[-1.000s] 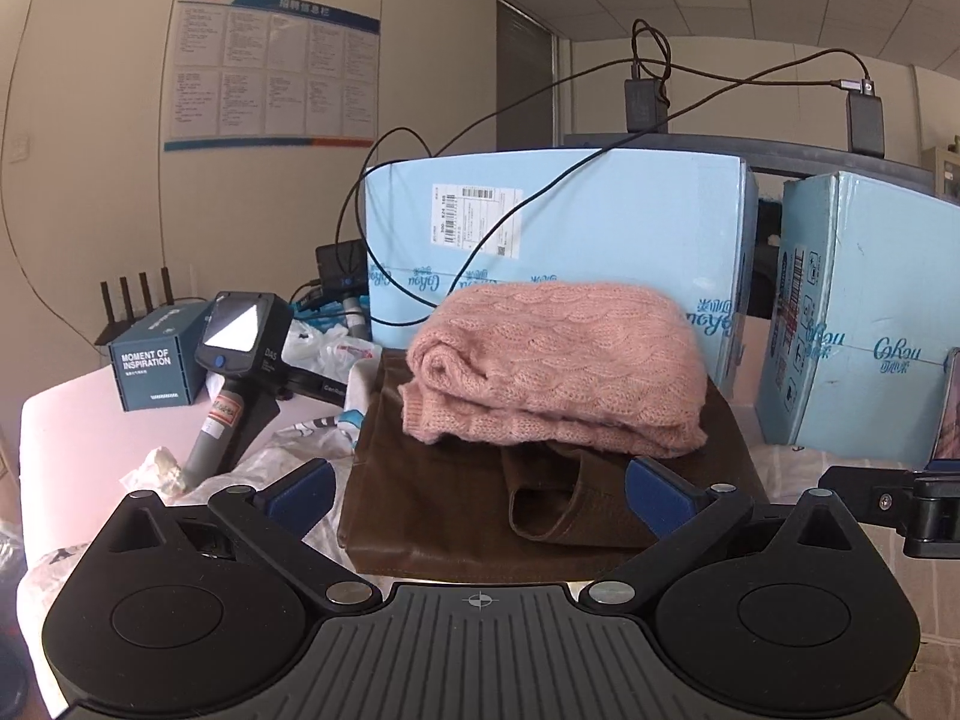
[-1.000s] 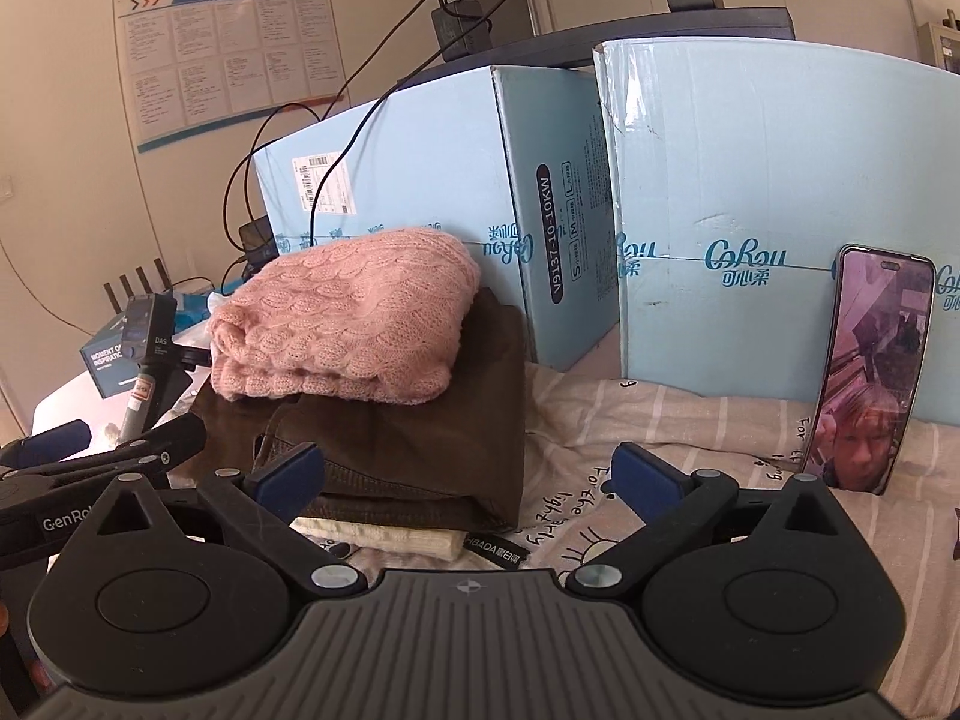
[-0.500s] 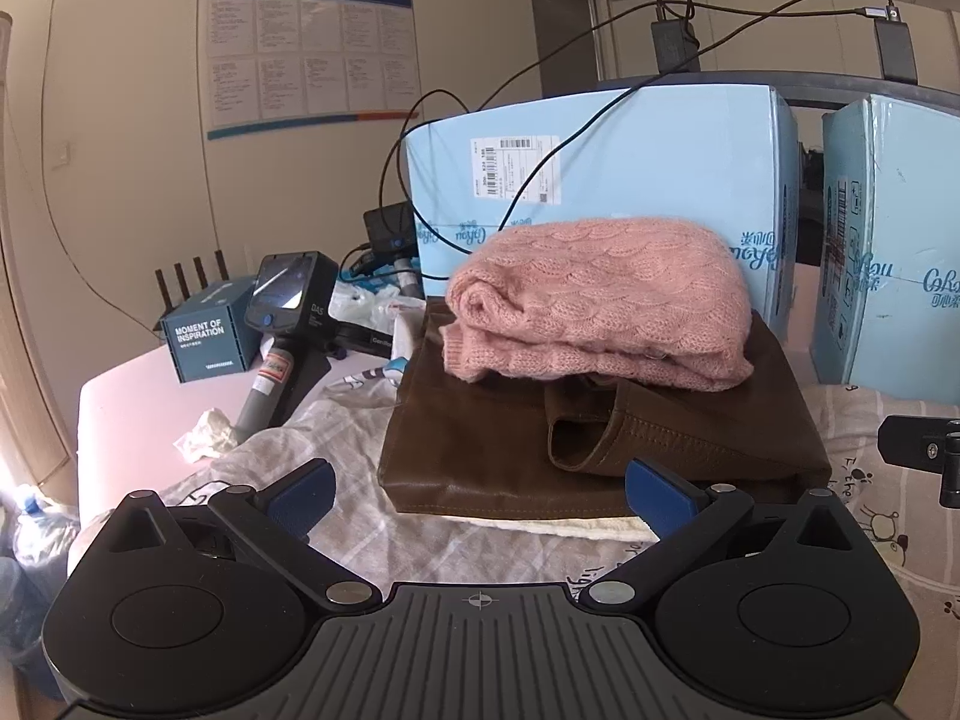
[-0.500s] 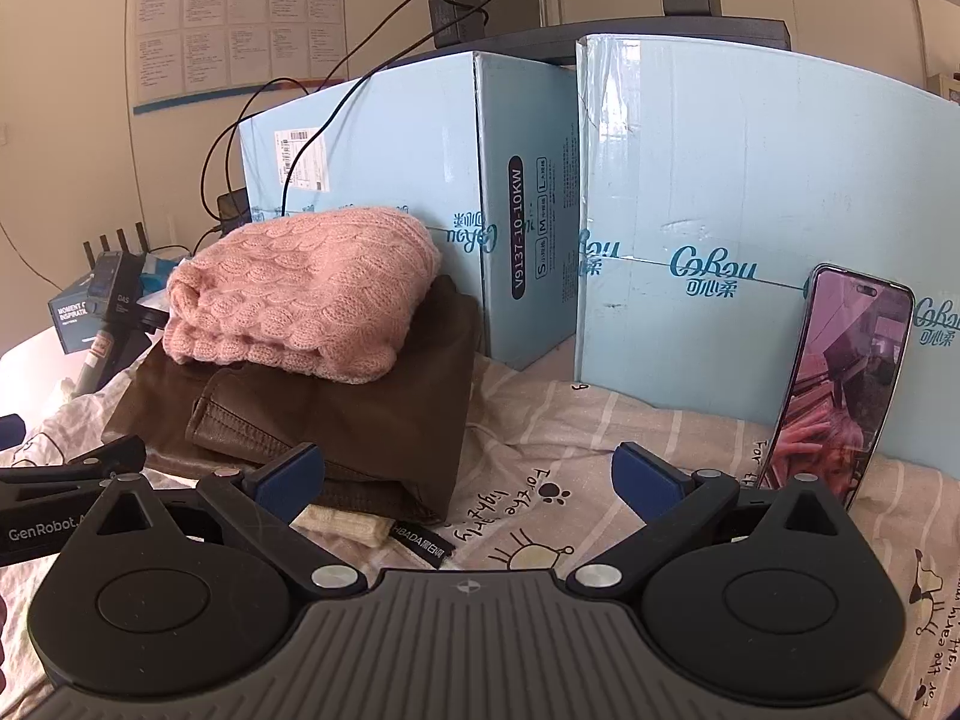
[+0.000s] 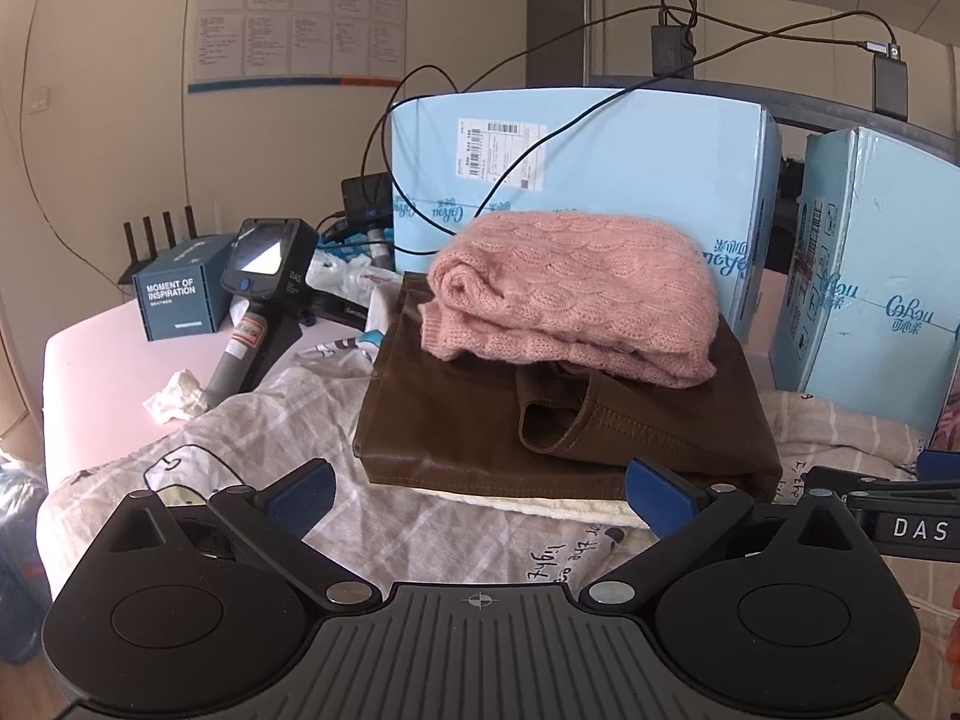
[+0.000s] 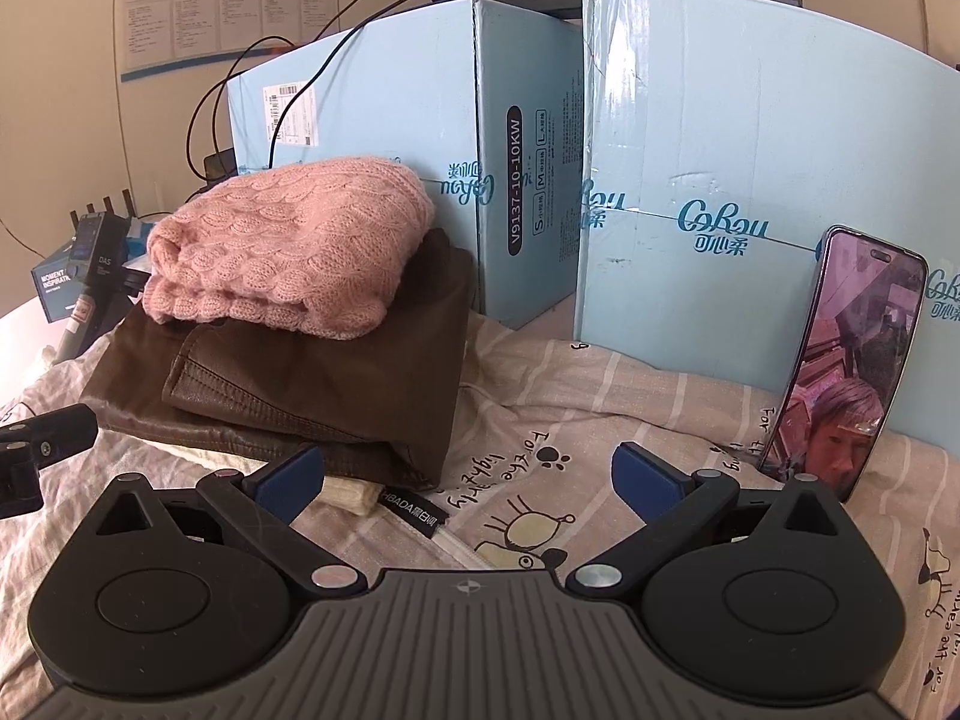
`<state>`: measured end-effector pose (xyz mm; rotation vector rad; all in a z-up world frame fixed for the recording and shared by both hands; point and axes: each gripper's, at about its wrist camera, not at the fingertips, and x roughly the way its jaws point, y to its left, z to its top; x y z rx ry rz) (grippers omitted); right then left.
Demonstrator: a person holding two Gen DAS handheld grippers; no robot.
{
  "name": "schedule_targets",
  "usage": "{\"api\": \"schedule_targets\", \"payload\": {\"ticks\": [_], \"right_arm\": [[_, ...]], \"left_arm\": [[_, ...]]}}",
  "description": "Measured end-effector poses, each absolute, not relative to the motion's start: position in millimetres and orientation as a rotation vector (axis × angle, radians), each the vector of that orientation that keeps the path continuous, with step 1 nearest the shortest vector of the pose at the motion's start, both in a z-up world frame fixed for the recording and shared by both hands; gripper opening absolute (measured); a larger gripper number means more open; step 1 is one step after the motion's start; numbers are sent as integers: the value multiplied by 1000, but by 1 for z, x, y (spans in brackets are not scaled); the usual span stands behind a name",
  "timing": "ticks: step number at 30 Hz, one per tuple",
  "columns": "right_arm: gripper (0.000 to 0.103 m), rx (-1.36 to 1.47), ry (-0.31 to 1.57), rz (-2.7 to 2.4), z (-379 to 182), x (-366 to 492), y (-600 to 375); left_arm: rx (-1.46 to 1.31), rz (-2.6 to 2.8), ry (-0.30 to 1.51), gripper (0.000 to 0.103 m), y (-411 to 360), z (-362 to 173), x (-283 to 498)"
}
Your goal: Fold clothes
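Note:
A folded pink knit sweater (image 5: 576, 294) lies on top of a folded brown leather garment (image 5: 480, 420), which rests on a folded cream cloth (image 5: 558, 504) on the bed. The same stack shows in the right wrist view: sweater (image 6: 288, 252), brown garment (image 6: 372, 378), cream cloth (image 6: 348, 489). My left gripper (image 5: 480, 495) is open and empty, just in front of the stack. My right gripper (image 6: 468, 471) is open and empty, at the stack's right front corner, over the printed bedsheet (image 6: 540, 462).
Two light blue cardboard boxes (image 5: 600, 180) (image 6: 750, 180) stand behind the stack. A phone (image 6: 840, 360) leans on the right box. A handheld device (image 5: 258, 300), a small dark blue box (image 5: 180, 294) and a crumpled tissue (image 5: 177, 396) lie to the left. Cables hang above.
Both grippers have pulled back and away from the stack, which now sits farther off with more bedsheet showing in front. Both stayed open and empty.

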<state>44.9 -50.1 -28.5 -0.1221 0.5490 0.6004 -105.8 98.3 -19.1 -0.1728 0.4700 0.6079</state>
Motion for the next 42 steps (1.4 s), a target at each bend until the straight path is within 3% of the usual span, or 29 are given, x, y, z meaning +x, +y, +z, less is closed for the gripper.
{"api": "schedule_targets", "payload": {"ticks": [42], "right_arm": [[103,-138,570,616,-34,43,-44]], "left_arm": [[-278,585,440,103,113,-15,-120]]}}
